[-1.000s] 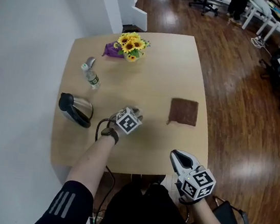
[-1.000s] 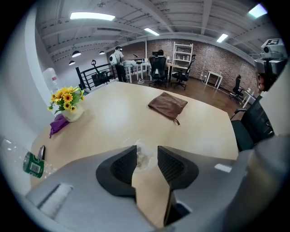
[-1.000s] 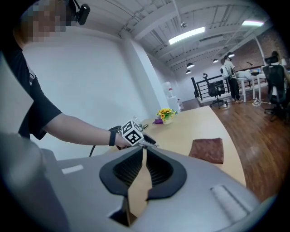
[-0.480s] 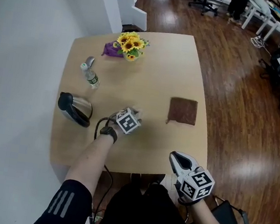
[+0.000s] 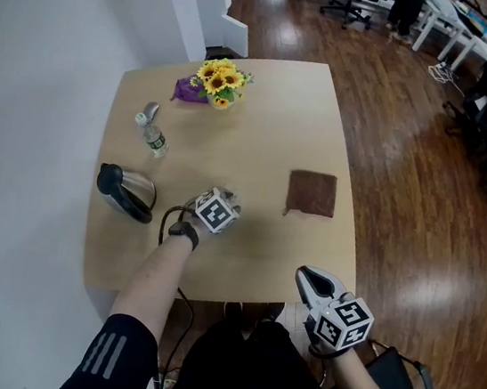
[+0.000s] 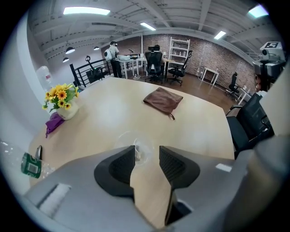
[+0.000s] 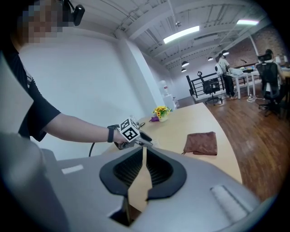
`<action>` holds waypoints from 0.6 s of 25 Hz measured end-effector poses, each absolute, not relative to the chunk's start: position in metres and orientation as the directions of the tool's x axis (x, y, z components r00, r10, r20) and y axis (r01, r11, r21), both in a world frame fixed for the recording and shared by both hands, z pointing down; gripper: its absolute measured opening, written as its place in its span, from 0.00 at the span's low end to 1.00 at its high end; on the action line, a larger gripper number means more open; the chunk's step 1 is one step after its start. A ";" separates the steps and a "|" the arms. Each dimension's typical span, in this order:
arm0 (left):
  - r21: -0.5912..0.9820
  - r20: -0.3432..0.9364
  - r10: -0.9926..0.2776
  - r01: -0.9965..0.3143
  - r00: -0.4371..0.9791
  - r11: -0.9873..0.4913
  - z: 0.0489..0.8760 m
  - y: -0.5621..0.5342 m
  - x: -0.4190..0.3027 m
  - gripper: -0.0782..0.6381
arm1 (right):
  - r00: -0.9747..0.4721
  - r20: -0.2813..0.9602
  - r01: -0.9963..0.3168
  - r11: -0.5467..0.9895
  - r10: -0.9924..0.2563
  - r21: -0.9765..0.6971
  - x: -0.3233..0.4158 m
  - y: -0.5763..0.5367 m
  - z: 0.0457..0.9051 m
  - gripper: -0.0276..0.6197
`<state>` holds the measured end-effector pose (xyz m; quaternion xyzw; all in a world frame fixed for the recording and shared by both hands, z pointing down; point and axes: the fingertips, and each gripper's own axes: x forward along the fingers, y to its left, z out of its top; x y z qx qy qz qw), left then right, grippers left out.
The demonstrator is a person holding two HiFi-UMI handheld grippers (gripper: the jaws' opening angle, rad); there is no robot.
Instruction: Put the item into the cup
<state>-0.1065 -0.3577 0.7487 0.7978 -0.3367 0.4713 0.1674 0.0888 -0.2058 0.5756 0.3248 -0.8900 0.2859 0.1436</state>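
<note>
On table [image 5: 274, 104], far left: kettle [image 5: 124, 192], bottle [image 5: 151, 132], flowers [image 5: 216, 79], none in play. Centre: left gripper [image 6: 147, 155] tilted down at clear cup [image 6: 140, 151]; jaws have just been opening, now wide apart, cup upright between tips, pads not pressing on it. Item itself not discernible; faint speck inside cup may be it, so drop judged done or nearly so. Right of cup: brown cloth [image 5: 311, 193], flat, well apart. Right, near table edge: right gripper [image 5: 306, 277], jaws together, empty, idle. Left to do: withdraw left gripper, confirm item in cup.
</note>
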 end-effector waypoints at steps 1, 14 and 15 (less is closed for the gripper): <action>-0.052 0.852 -0.397 -0.700 0.341 -0.713 0.742 -0.358 -0.106 0.34 | -0.749 0.437 -0.660 0.623 -0.498 -0.421 0.089 -0.206 0.575 0.09; -0.061 0.628 -0.611 -0.753 0.481 -0.656 0.623 -0.292 -0.116 0.34 | -0.774 0.356 -0.633 0.659 -0.524 -0.405 0.066 -0.205 0.537 0.09; -0.040 0.608 -0.620 -0.760 0.497 -0.649 0.615 -0.282 -0.117 0.34 | -0.775 0.350 -0.632 0.662 -0.526 -0.403 0.063 -0.202 0.533 0.09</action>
